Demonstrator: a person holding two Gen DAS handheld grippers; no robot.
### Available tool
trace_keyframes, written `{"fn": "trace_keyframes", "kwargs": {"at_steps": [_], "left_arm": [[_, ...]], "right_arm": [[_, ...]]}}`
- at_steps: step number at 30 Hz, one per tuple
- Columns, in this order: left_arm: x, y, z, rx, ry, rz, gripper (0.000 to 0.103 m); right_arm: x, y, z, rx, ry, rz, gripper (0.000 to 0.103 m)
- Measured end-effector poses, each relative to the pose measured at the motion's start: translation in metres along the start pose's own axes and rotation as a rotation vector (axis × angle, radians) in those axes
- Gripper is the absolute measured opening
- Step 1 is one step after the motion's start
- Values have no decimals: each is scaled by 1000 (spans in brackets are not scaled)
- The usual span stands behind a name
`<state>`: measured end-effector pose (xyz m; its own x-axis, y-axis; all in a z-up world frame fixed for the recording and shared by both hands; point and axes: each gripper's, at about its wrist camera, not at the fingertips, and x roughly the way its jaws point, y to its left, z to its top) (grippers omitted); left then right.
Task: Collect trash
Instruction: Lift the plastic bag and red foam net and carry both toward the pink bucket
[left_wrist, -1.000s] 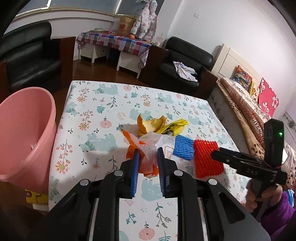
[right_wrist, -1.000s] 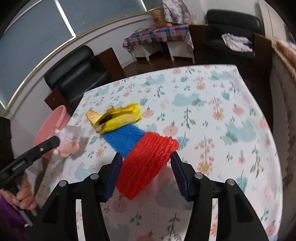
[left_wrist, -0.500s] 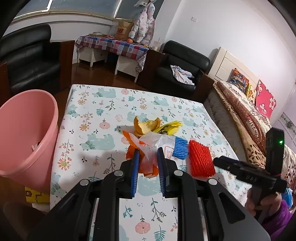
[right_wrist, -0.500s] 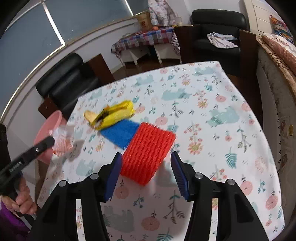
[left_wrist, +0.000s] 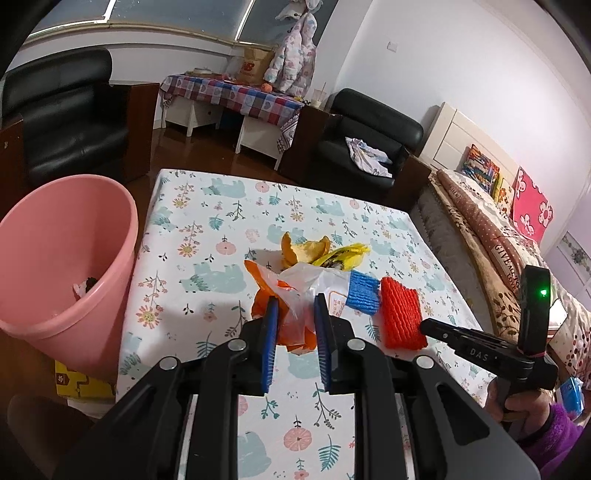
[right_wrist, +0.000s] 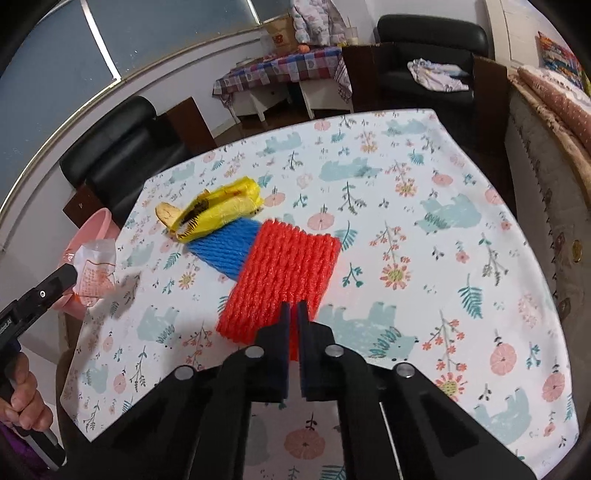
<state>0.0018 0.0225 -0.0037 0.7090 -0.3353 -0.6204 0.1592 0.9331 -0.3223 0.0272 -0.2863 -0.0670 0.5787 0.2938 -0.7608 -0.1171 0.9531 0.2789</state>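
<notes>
Two grippers, two pieces of trash on the table

Only the right view shows the right gripper (right_wrist: 292, 314) pinching the red net (right_wrist: 284, 273); the left view shows the left gripper (left_wrist: 294, 314) clamping a plastic bag (left_wrist: 295, 291), right of the pink bin (left_wrist: 62, 236).

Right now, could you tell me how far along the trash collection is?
Done: the pink bin already holds some scraps. In hand: the left gripper is shut on the clear plastic bag, and the right gripper is shut on the red foam net. Left on the table: the blue foam net, yellow wrapper and orange peel.
</notes>
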Motion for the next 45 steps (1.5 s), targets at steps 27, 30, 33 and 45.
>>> {"fn": "trace_keyframes", "kwargs": {"at_steps": [27,30,33,45], "left_arm": [[-5,11,-2,-29,-16,1,19],[-8,15,0,-39,-28,17,19],[-13,19,3,-47,-47,36,19],[-45,52,19,-88,-142,127,19]], "right_arm": [[-6,7,-6,-40,-27,-35,10],[-16,14,-2,-63,-60,-24,10],[-26,26,5,-90,-99,-2,10],[-38,89,33,-226,-149,122,10]]}}
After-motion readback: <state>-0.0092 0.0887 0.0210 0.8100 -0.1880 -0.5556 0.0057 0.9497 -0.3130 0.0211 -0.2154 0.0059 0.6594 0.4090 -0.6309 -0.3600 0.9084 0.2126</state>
